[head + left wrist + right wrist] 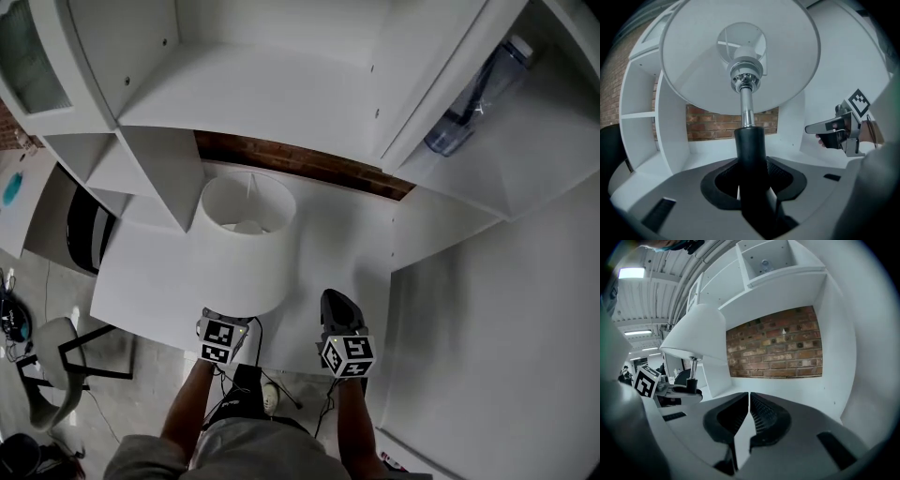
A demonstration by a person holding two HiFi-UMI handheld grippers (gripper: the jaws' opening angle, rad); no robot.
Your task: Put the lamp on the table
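White shelving point(253, 94) fills the upper frame of the head view, with a strip of brick wall point(300, 161) beneath it. A smooth white table point(356, 244) spans the middle. The lamp point(246, 242), with a white drum shade and a chrome stem, is upright over the table's near edge at centre-left. The left gripper point(223, 337) is clamped on its black sleeve. At lower centre the right gripper point(339, 314) points forward, jaws together and empty.

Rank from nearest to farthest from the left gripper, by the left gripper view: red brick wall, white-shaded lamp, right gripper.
1. The white-shaded lamp: its black stem is gripped by the left gripper.
2. The right gripper: alongside, to the right.
3. The red brick wall: straight ahead, at the back.
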